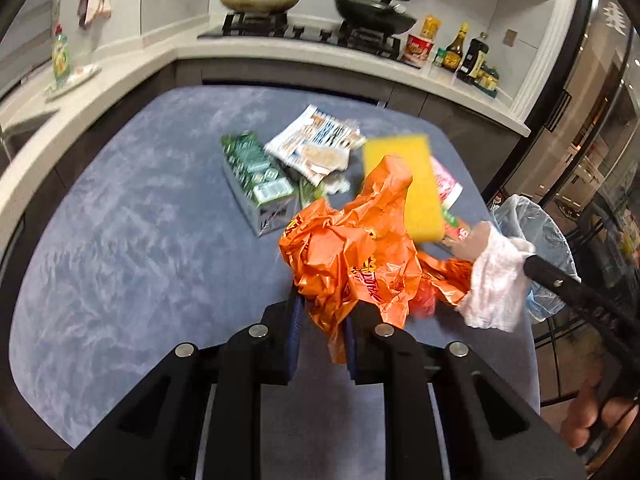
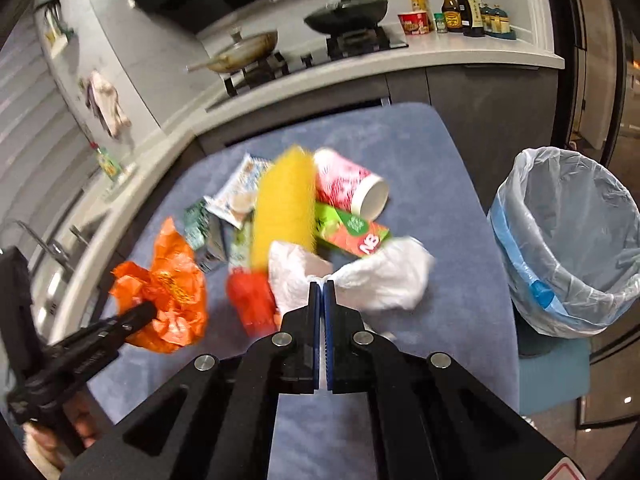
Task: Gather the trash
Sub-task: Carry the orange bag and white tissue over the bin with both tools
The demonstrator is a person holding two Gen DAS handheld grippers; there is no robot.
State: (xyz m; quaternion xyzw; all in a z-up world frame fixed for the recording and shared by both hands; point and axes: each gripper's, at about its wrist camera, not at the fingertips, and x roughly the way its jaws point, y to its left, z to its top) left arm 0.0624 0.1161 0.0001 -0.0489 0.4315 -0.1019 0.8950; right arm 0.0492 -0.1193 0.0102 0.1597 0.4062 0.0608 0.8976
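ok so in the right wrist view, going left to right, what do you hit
left gripper pinching the crumpled orange plastic bag → red crumpled wrapper → right gripper shut on the white plastic bag → bin lined with a clear blue-tinted bag

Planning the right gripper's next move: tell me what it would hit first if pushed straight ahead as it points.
Already shut on the white tissue, the right gripper would probably meet the green-and-red carton next, though depth is unclear.

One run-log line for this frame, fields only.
left tongs: shut on crumpled orange plastic bag | right tongs: shut on crumpled white plastic bag | lined bin: right of table
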